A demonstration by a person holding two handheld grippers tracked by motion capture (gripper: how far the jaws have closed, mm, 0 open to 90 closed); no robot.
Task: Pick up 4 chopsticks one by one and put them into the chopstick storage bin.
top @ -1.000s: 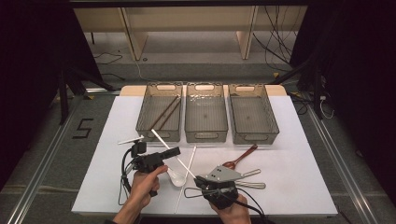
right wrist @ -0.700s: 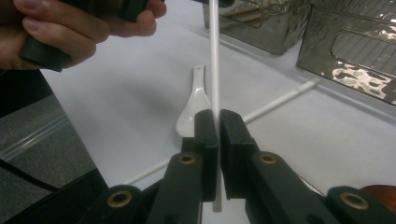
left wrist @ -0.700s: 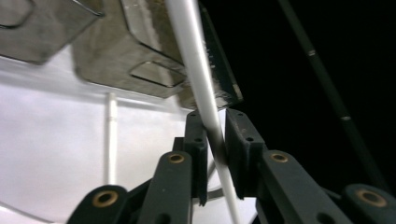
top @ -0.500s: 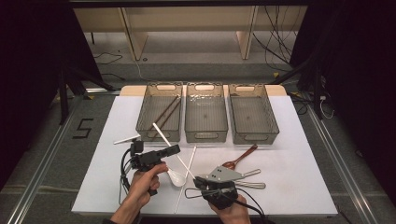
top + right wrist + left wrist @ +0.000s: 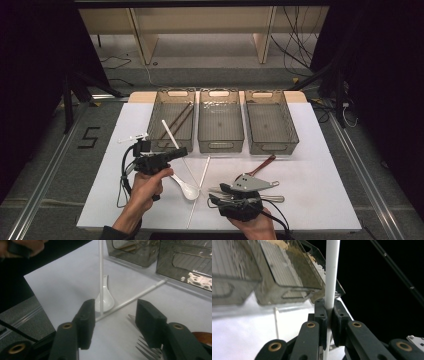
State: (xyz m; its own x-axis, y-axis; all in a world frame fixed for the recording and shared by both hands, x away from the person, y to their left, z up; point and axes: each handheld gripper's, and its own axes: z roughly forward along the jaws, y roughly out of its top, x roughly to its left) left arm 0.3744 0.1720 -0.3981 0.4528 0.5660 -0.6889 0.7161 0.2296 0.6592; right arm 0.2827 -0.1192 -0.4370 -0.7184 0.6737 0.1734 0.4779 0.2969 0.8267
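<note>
I see the white chopstick [image 5: 331, 277] pinched between my left gripper's [image 5: 176, 151] jaws, lifted off the counter [image 5: 325, 165] and slanting toward 11 o'clock, its far end over the left bin [image 5: 172, 120]. A white spoon [image 5: 187, 189] and a second white stick [image 5: 200, 187] lie just below. At 5 o'clock, my right gripper [image 5: 113, 315] has just been opening; its jaws stand spread and empty above a fork [image 5: 143, 345].
</note>
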